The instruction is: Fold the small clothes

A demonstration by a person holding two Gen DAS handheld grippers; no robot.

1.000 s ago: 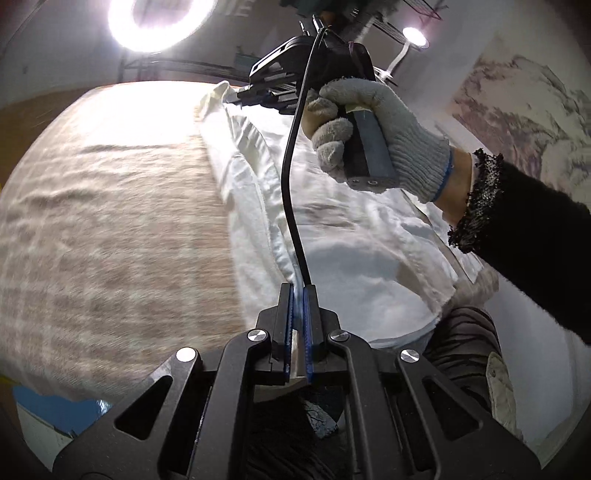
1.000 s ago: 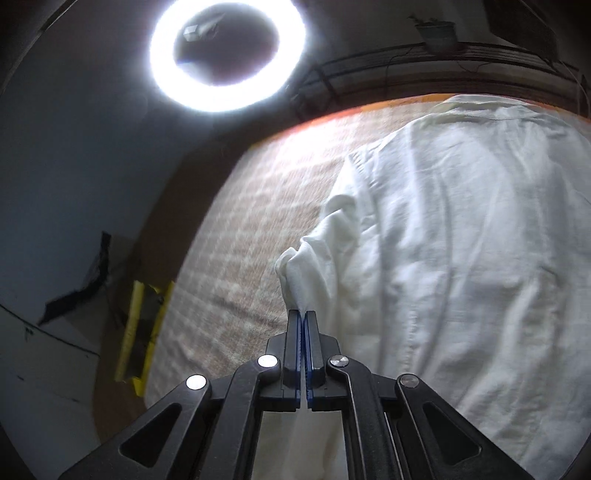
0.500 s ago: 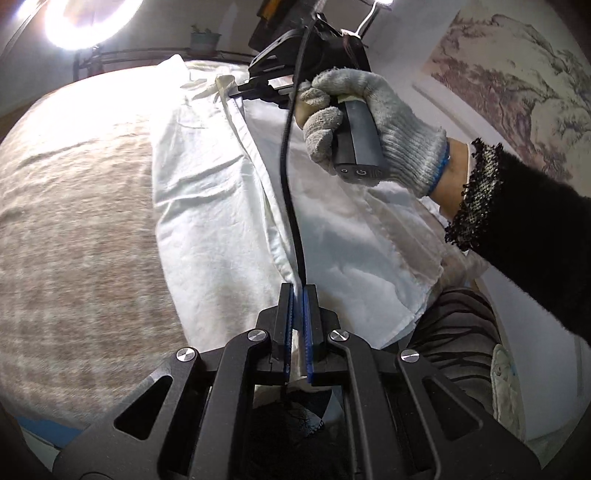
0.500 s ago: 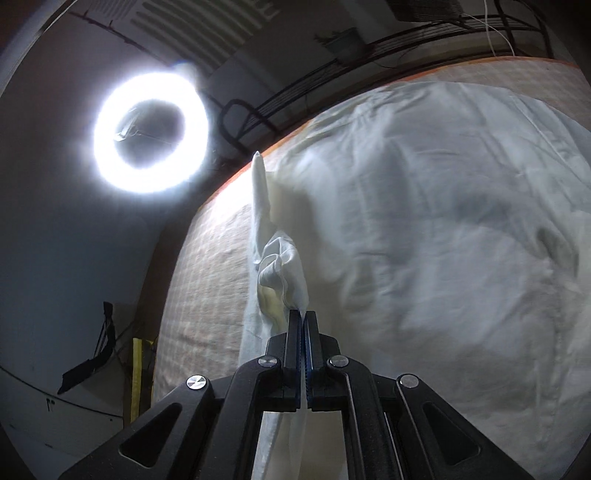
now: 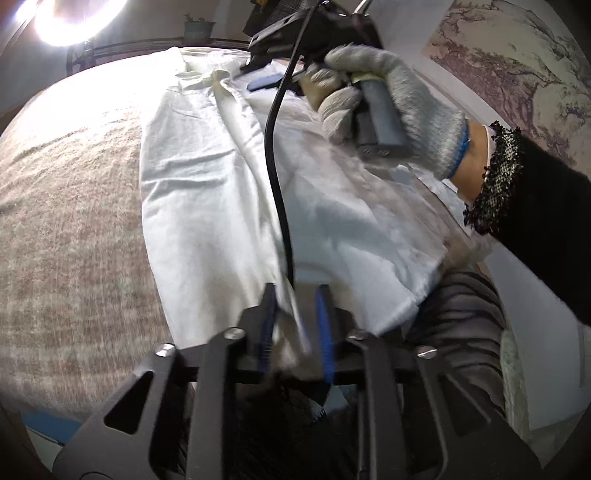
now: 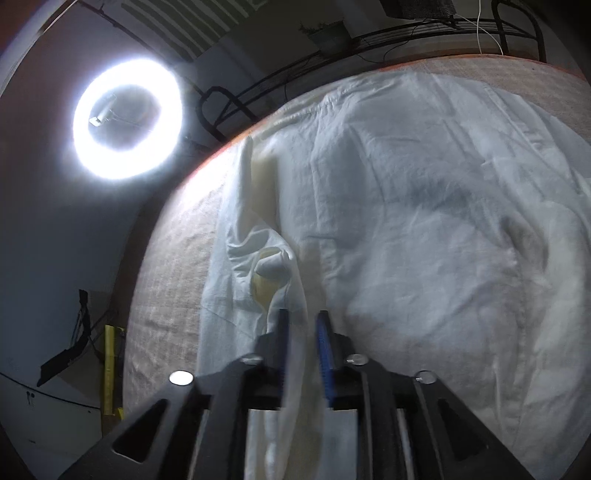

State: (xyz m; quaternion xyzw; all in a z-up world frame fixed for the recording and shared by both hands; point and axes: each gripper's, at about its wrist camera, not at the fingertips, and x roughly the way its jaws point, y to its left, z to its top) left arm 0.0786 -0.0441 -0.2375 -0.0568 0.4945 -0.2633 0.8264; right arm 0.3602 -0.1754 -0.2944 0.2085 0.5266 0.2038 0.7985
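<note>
A white shirt lies spread on a beige woven cloth, one side folded over along a long crease. My left gripper is open at the shirt's near hem, with a fabric edge slipping loose between its fingers. My right gripper, held by a gloved hand, sits at the far collar end. In the right wrist view the right gripper is open over the shirt, a strip of fabric still lying between the fingers.
A ring light shines beyond the table's far edge. A black cable runs across the shirt. A striped dark garment is at the near right. A metal rack stands behind the table.
Both grippers were shut on the shirt's edge and have now opened, letting the fabric go. The folded side has been laid down over the shirt.
</note>
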